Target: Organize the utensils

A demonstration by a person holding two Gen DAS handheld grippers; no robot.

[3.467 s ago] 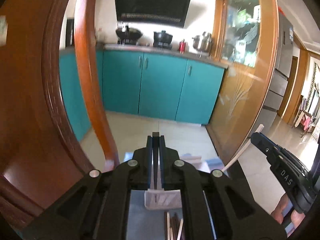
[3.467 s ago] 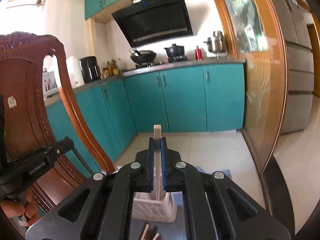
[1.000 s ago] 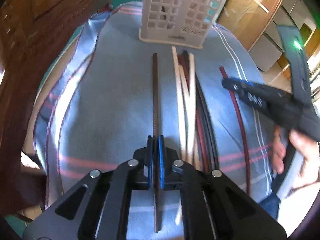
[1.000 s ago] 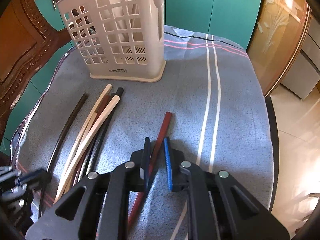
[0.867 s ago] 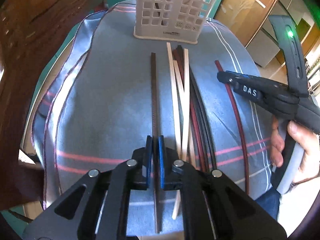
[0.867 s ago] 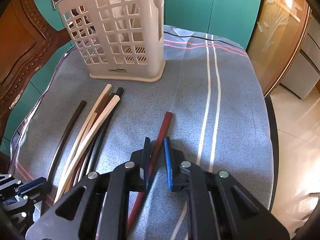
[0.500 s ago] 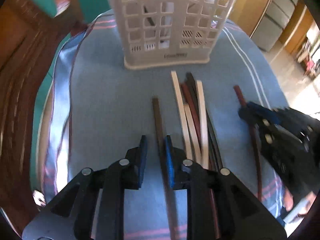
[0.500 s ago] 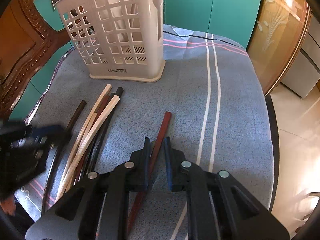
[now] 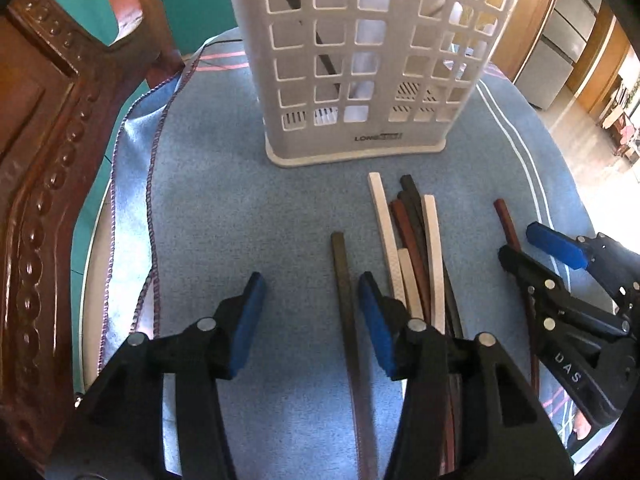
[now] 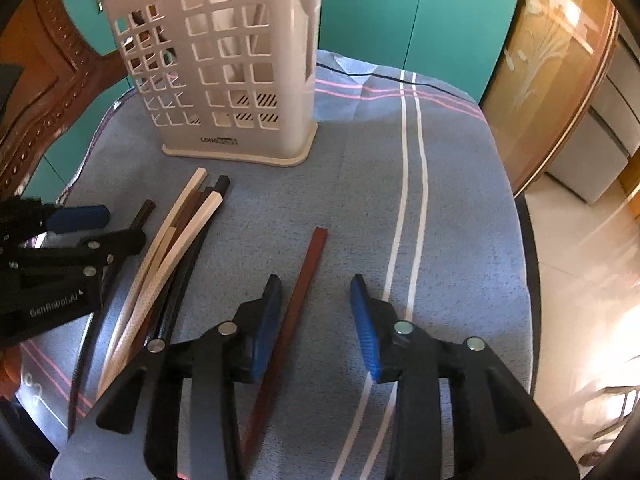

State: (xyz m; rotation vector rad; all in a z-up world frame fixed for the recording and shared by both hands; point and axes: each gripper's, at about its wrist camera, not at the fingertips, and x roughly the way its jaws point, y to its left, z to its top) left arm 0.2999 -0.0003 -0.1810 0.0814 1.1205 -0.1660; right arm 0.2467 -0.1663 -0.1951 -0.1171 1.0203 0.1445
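A white lattice utensil basket (image 9: 360, 60) (image 10: 224, 72) stands upright on the blue cloth, with sticks inside. A dark brown chopstick (image 9: 344, 280) lies flat between the jaws of my left gripper (image 9: 311, 284), close to the right pad; the jaws are opening and neither pad presses on it. A red-brown chopstick (image 10: 314, 248) lies between the jaws of my right gripper (image 10: 316, 284), nearer the left pad; these jaws are opening too. A bundle of cream, brown and black chopsticks (image 9: 412, 248) (image 10: 180, 232) lies between the two grippers. Each view shows the other gripper: right gripper (image 9: 520, 240), left gripper (image 10: 122, 224).
The blue striped cloth (image 9: 220, 208) (image 10: 440, 200) covers a round table whose edge drops off at the right. A carved wooden chair (image 9: 48, 140) stands close on the left behind the table. Teal cabinets (image 10: 420, 20) lie beyond.
Both grippers have spread their jaws around the chopsticks lying on the cloth. The left gripper has slid forward along the dark chopstick toward the basket; the right gripper has stayed put.
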